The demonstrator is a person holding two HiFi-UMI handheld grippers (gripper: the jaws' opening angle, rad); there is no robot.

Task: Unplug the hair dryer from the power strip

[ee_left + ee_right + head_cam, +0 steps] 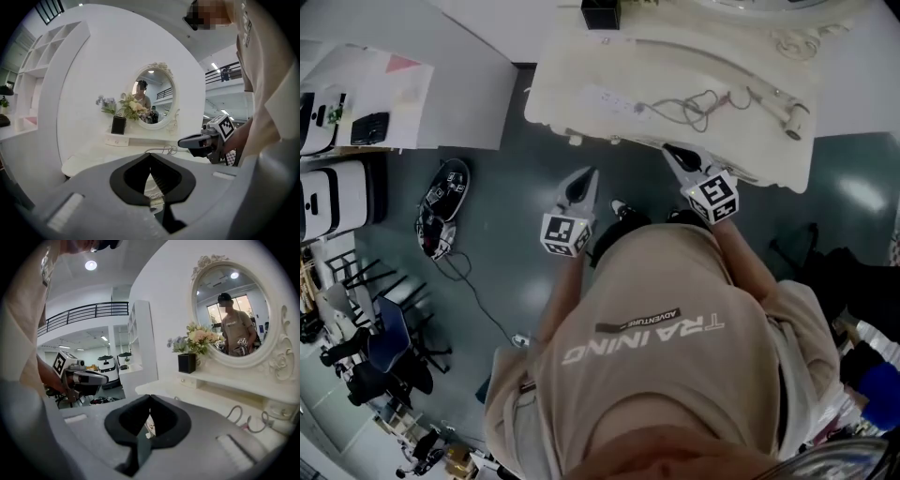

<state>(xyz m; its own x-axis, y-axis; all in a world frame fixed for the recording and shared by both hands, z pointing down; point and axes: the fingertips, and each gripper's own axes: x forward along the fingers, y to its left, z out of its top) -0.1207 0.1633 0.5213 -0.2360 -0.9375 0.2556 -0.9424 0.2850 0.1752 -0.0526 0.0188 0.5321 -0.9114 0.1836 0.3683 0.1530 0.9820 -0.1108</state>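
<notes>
The hair dryer point(784, 111) is white and lies on its side near the right end of a white desk point(572, 66), close to the front edge. A thin grey cord point(698, 103) runs in loose loops from it leftward across the top toward the power strip point(609, 99), a flat white bar lying about mid-desk. From the head view I cannot tell how the plug sits in the strip. A second, pale cord point(792, 42) lies coiled further back on the right.

Neither tool touches any of this. The right gripper point(150, 398) has its fingers closed on each other with nothing between them. It points at the desk's front edge, between the strip and the dryer but short of both. The left gripper point(150, 155) is likewise closed and empty. It is held beside the right one, a little further from the desk and over the dark floor point(506, 244).

At the back of the desk stands an oval mirror point(233, 310) in an ornate white frame, which reflects the person holding both grippers. To its left is a black vase point(187, 363) of pale flowers point(199, 339), set on a low raised shelf.

The person point(666, 356) wears a beige shirt and stands facing the desk. On the floor to the left lies a dark device point(442, 204) with a thin cable trailing from it.
</notes>
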